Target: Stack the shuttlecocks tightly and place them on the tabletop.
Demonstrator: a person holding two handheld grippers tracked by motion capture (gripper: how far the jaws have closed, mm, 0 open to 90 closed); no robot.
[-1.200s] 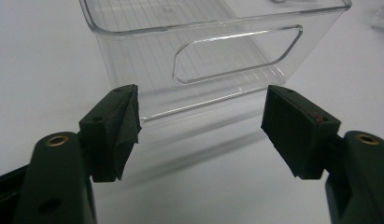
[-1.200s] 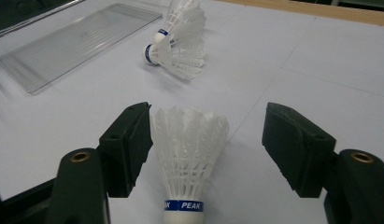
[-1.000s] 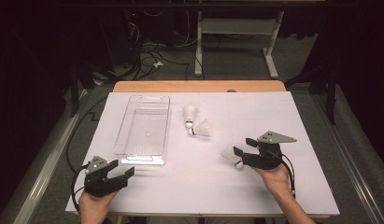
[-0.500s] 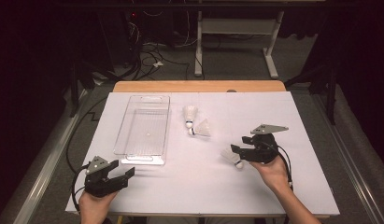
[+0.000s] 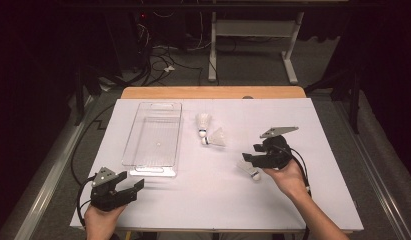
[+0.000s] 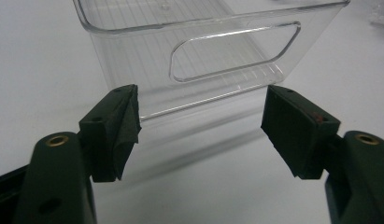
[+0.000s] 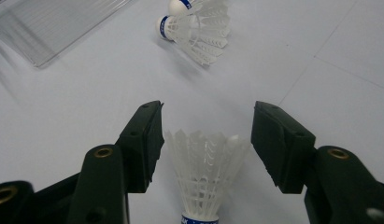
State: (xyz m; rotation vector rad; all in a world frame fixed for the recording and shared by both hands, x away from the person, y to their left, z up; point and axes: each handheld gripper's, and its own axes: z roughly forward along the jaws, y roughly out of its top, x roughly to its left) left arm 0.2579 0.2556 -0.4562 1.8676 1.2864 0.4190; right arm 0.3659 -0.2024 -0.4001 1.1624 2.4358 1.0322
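A white shuttlecock [image 5: 249, 170] lies on the white table at the right, its cork toward the person. In the right gripper view its feather skirt [image 7: 206, 179] sits between my right gripper's [image 7: 206, 135] jaws, with slim gaps on both sides. Those jaws have just been closing, and the pads do not press on the feathers. In the high view the right gripper [image 5: 249, 159] hovers just over it. My left gripper [image 5: 132, 186] rests at the near left, open and with nothing in it. It [image 6: 201, 126] faces the handle end of a clear plastic tray [image 6: 213, 60].
The clear tray [image 5: 152, 170] lies lengthwise left of centre. Two more shuttlecocks [image 5: 204, 121] [image 5: 215, 137] lie side by side beyond the right gripper, also seen ahead of its jaws [image 7: 199, 32]. The wooden table edge [image 5: 213, 93] runs along the far side.
The right gripper has shifted a little left and away from the person, and its jaws stand narrower around the shuttlecock. The shuttlecock and the left gripper have not moved.
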